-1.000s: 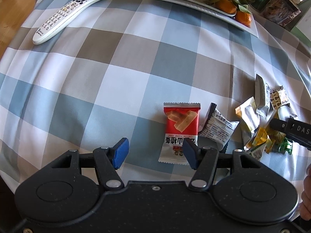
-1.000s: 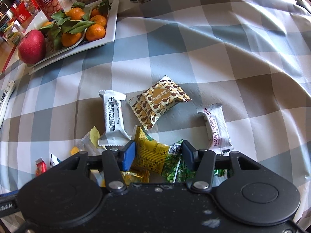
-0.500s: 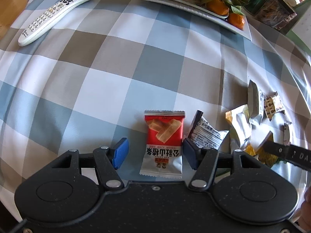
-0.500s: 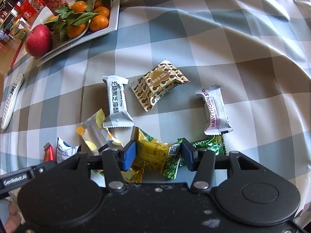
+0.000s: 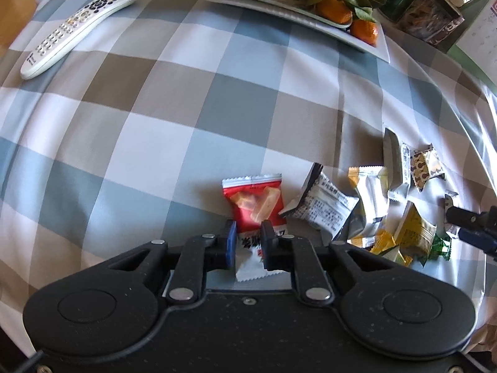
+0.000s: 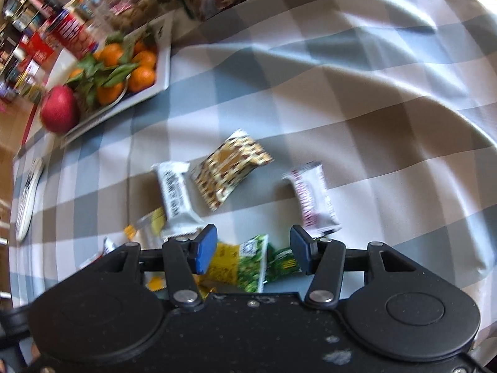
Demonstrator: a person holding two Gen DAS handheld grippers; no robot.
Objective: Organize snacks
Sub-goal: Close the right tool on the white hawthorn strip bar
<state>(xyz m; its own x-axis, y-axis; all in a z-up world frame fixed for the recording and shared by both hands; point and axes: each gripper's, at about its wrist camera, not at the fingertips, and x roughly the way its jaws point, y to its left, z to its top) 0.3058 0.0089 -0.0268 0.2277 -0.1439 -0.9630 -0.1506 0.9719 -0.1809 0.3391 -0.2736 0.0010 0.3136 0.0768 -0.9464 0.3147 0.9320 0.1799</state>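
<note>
my left tool (image 5: 248, 242) has just clenched on the red snack packet (image 5: 256, 205): a moment ago its jaws stood wide on either side of the wrapper, and now the pads pinch its lower half. the packet lies on the checked tabletop (image 5: 155, 118), just beside the white packet (image 5: 323, 211) at the near edge of the snack pile. that gives me a grip, so i judge the packet ready to be lifted and sorted. my right tool (image 6: 254, 250) stays part open, grasping nothing, above the yellow-green packet (image 6: 239, 264); its view has blurred since then. farther out, the remote (image 5: 77, 28) and fruit tray (image 5: 298, 15) sit untouched.
</note>
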